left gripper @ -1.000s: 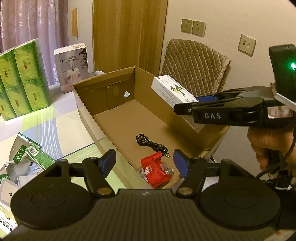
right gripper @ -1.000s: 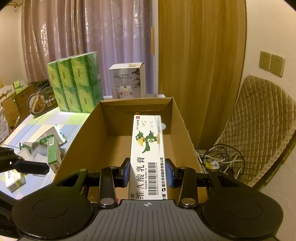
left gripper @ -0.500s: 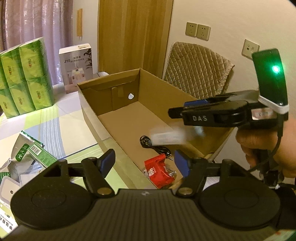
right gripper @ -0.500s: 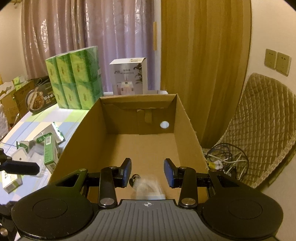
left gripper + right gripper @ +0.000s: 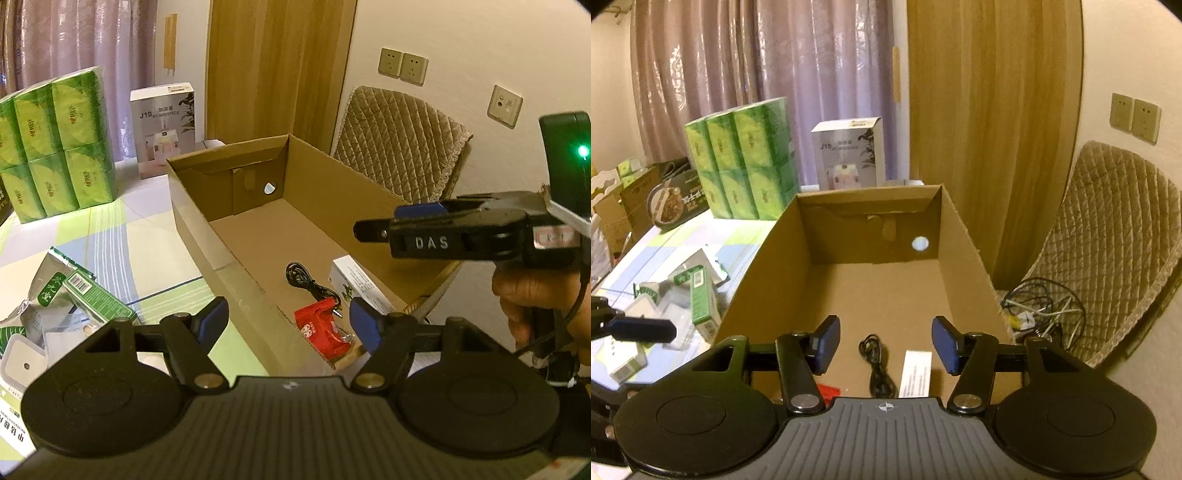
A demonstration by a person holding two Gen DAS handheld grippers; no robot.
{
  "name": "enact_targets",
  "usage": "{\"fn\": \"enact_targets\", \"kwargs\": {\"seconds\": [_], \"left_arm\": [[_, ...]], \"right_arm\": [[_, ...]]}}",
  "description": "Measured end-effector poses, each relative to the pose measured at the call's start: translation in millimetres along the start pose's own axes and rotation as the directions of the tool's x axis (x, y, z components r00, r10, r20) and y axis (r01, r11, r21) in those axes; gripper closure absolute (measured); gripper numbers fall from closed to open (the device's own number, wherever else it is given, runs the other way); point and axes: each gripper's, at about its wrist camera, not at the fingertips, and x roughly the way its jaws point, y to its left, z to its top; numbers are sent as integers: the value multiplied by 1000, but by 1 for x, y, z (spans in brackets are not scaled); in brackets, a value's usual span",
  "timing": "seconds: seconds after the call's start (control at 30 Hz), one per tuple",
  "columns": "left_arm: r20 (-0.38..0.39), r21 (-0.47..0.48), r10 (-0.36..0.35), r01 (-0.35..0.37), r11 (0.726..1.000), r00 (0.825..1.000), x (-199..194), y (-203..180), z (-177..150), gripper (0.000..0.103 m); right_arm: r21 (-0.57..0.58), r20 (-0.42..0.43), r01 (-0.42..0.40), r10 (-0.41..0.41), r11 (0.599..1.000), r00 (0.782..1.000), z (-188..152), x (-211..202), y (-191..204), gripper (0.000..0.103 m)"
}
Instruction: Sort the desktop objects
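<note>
An open cardboard box (image 5: 192, 206) (image 5: 764, 258) stands on the table. Inside lie a white ointment carton (image 5: 356, 284) (image 5: 916, 373), a black cable (image 5: 306, 278) (image 5: 877, 365) and a red packet (image 5: 321, 328) (image 5: 829, 389). My right gripper (image 5: 884, 345) is open and empty above the near end of the box; it shows from the side in the left wrist view (image 5: 373, 225). My left gripper (image 5: 288, 321) is open and empty over the box's near left wall. Green cartons and pouches (image 5: 85, 291) (image 5: 701, 295) lie on the table left of the box.
Green tissue packs (image 5: 55, 136) (image 5: 746, 158) and a white humidifier box (image 5: 162, 129) (image 5: 849, 151) stand behind the box. A quilted chair (image 5: 399, 147) (image 5: 1108, 240) and floor cables (image 5: 1041, 306) are to the right. More boxes (image 5: 646, 206) sit at the far left.
My right gripper opened and let go of the white ointment carton, which dropped into the cardboard box beside the cable. My left gripper stayed open.
</note>
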Motion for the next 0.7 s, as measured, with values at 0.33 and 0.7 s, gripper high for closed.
{"fn": "enact_targets", "kwargs": {"seconds": [0.33,0.7], "left_arm": [[19,-49,37,-36,998,999,-28,22,-9,25],[7,-44,131,-131,990,991,-77,67,-35,10]], "right_arm": [[-15,1,-4,4,1000,1000,-2,-15,20,9],[-55,9,-41,42,998,999,-1,-30,59,2]]}}
